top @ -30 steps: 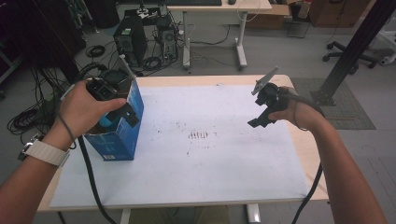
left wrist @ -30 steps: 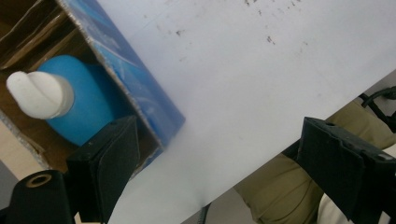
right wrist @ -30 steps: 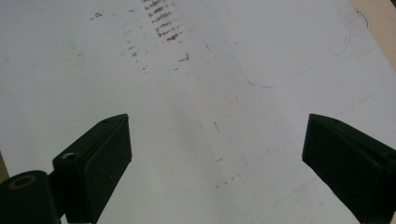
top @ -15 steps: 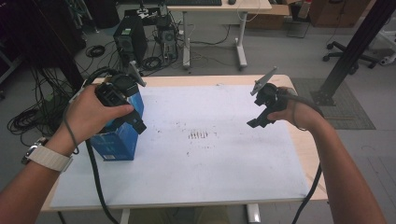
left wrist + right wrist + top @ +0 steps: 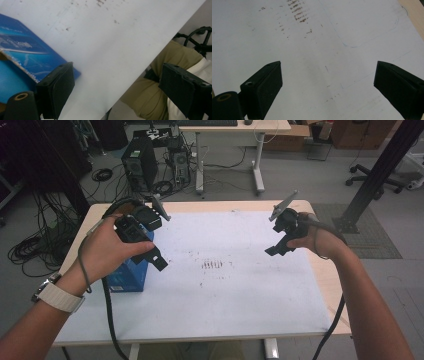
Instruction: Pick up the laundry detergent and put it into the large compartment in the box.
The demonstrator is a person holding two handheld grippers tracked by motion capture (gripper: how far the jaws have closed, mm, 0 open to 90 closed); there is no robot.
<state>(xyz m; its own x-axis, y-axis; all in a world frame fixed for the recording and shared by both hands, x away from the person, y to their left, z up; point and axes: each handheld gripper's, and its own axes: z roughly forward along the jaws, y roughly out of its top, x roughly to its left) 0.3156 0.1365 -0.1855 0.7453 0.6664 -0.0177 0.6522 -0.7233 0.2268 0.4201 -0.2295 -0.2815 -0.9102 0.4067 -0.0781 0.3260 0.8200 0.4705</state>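
box [image 5: 131, 275] on worktop [image 5: 240, 295], just beside left gripper [image 5: 159, 261] | both fingers open, empty | right gripper [image 5: 274, 249] well apart | grasp not yet made

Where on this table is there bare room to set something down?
The white sheet lies bare from the blue box across to its right edge, including the stained middle. The left side is crowded, with the box and left gripper above it.

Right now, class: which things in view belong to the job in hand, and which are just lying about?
In the job:
blue box
left gripper, open
right gripper, open

Lying about:
computer tower
floor cables
office chair
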